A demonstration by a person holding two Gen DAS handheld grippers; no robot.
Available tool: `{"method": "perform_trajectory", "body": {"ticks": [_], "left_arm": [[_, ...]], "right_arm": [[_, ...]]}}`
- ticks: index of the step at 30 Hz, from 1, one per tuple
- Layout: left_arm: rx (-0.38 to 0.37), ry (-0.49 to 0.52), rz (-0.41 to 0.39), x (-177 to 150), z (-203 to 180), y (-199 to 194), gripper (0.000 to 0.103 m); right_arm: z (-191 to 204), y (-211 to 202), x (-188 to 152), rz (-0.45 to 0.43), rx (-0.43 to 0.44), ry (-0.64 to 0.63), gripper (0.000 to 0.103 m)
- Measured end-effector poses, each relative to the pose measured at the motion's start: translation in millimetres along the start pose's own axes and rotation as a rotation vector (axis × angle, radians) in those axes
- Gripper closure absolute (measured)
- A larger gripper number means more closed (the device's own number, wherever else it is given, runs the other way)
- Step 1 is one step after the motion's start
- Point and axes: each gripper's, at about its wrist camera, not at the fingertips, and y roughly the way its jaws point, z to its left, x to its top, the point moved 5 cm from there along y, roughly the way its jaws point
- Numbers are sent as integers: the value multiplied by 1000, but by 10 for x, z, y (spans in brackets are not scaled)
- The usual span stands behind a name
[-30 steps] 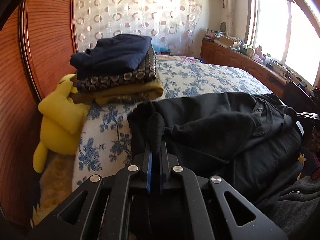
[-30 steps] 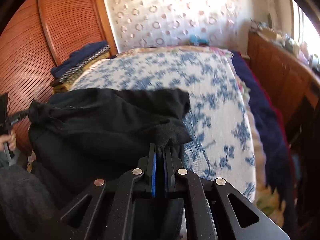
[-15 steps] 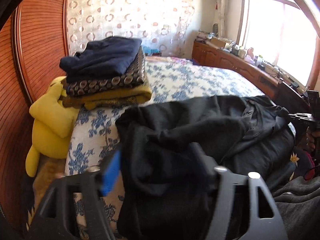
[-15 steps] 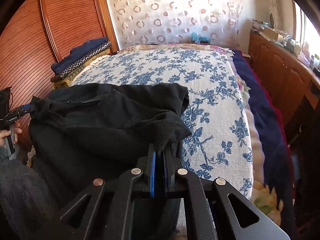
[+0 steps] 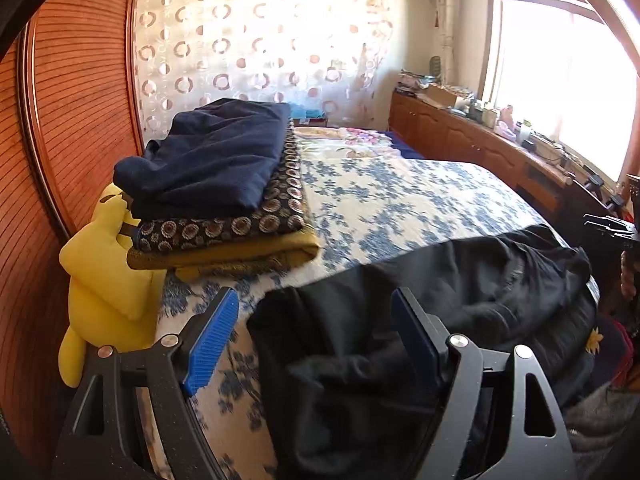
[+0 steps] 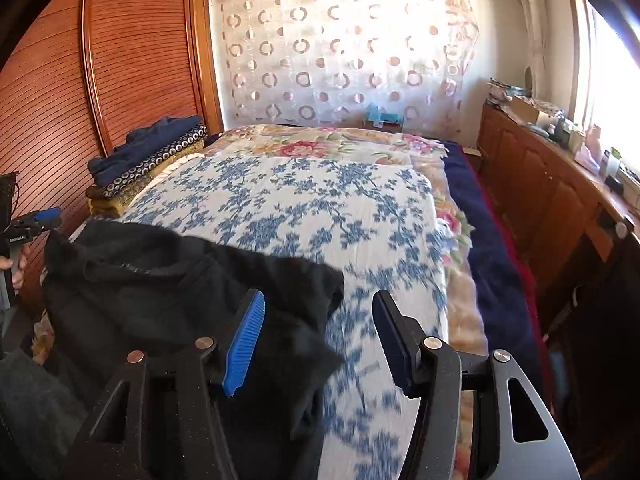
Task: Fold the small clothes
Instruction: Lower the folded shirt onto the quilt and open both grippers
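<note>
A black garment (image 5: pixel 420 304) lies crumpled along the near edge of the bed, with part of it hanging over the edge. It also shows in the right wrist view (image 6: pixel 168 280). My left gripper (image 5: pixel 314 338) is open, its jaws wide apart over the garment's left end, with cloth lying loose between them. My right gripper (image 6: pixel 318 338) is open over the garment's right end and holds nothing. The left gripper's blue pad (image 6: pixel 44 216) shows at the far left of the right wrist view.
The bed has a blue floral cover (image 6: pixel 312 200). A stack of folded clothes (image 5: pixel 224 184) sits at its left edge beside a yellow plush toy (image 5: pixel 100 264). A wooden wardrobe (image 5: pixel 60 120) stands left. A low wooden cabinet (image 6: pixel 552 200) with clutter runs along the right under the window.
Both grippers have opened and let go of the black garment. It has dropped onto the bed's near edge. Both grippers have pulled back a little.
</note>
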Motion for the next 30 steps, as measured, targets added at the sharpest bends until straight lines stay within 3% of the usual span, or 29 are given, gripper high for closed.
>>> {"method": "perform_trajectory", "body": {"ticks": [8,14,17,20,28,30], "left_arm": [[34,-19,41,97,215,237,24],[20,-20,84,101,275,369,24],[1,-34,116,74,306,458,24],[-29,-55,149,23,314,540,32],[-60,-64,228,-168,253,727,34],[-66,-60,233,-190,222,743,42]], "right_arm": [[33,683,89,89,45,14,45],[-3,1012,83,164,21,16,45],[25,1070,60,172,14,11,44],[24,1088,79,173,11,10,44],[11,1170,55,171,6,3,43],[14,1165,50,171,5,1,43]]}}
